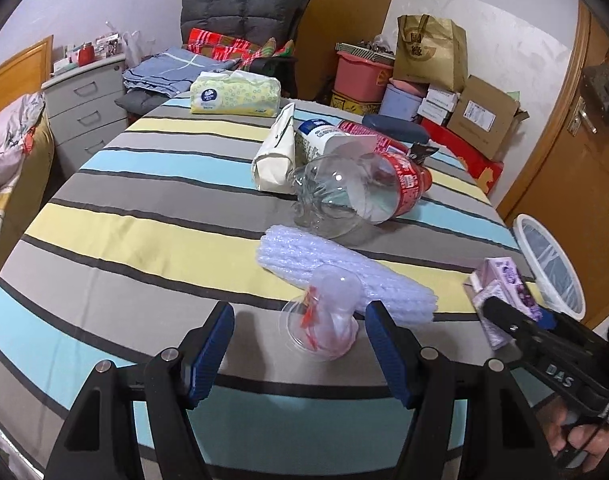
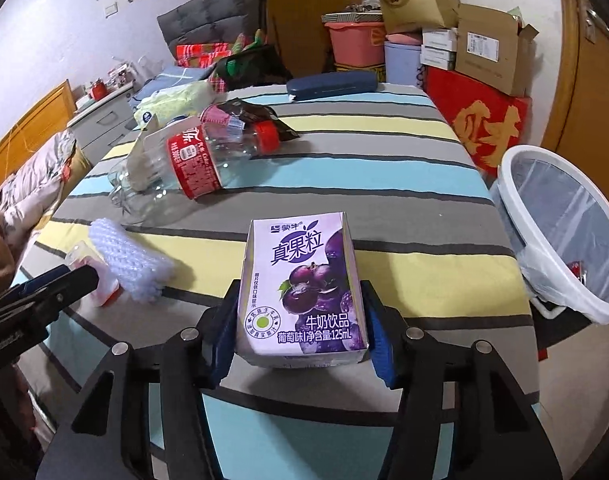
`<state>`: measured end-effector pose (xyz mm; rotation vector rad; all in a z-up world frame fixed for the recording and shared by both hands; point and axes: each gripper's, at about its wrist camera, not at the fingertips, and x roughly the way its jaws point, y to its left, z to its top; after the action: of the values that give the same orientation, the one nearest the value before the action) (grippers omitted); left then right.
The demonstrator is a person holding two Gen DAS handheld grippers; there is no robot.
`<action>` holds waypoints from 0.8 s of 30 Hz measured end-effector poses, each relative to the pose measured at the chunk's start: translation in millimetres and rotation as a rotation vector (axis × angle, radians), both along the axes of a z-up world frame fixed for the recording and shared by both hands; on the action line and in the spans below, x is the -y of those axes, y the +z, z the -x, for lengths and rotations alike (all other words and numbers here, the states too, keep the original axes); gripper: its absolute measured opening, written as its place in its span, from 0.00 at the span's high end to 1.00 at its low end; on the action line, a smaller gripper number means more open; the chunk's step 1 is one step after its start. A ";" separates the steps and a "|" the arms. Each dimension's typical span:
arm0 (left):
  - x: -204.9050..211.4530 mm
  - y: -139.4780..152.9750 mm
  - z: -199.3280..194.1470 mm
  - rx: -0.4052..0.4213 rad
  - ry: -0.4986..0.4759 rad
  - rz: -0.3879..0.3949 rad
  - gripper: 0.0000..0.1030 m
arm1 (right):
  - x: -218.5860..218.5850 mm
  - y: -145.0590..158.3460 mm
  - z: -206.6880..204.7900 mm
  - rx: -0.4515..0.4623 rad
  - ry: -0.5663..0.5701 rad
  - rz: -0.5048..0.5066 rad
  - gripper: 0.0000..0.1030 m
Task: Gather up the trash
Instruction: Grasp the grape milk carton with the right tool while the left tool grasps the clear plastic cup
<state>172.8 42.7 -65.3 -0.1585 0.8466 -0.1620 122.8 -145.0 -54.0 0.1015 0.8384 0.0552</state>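
Our right gripper (image 2: 300, 336) pinches the carton (image 2: 302, 284) above the table (image 2: 384, 168); our left gripper (image 1: 298, 344) spreads around the cup (image 1: 324, 316).

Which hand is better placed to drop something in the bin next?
Right: its tongs are shut on the purple milk carton, with the lined bin right beside them. The left tongs are open and empty.

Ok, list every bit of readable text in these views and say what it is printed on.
"真果粒", "牛奶饮品", "葡萄味 净含量125mL": purple milk carton, held in the right gripper.
"DAS": right gripper body, in the left view.
"財": red board.
"國緣": brown paper bag.
Clear bottle label, tissue pack logo: too blurred.
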 end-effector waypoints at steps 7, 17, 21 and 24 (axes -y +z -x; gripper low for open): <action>4.9 -5.7 -11.6 -0.007 0.009 -0.026 0.35 | 5.7 0.0 0.0 0.002 0.004 -0.006 0.45; 9.0 -6.3 -11.3 -0.002 0.003 -0.045 0.62 | 7.8 -0.5 -1.0 0.003 0.013 -0.008 0.45; 9.7 -4.4 -11.3 0.001 0.003 -0.055 0.62 | 8.6 -0.7 0.4 0.006 0.019 -0.010 0.45; 12.6 0.3 -8.5 0.014 -0.005 -0.056 0.62 | 10.3 -0.1 1.6 0.010 0.020 -0.013 0.45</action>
<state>181.4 30.1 -64.9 -0.1027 0.8364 -0.1438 121.2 -155.3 -54.0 0.1050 0.8297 0.0799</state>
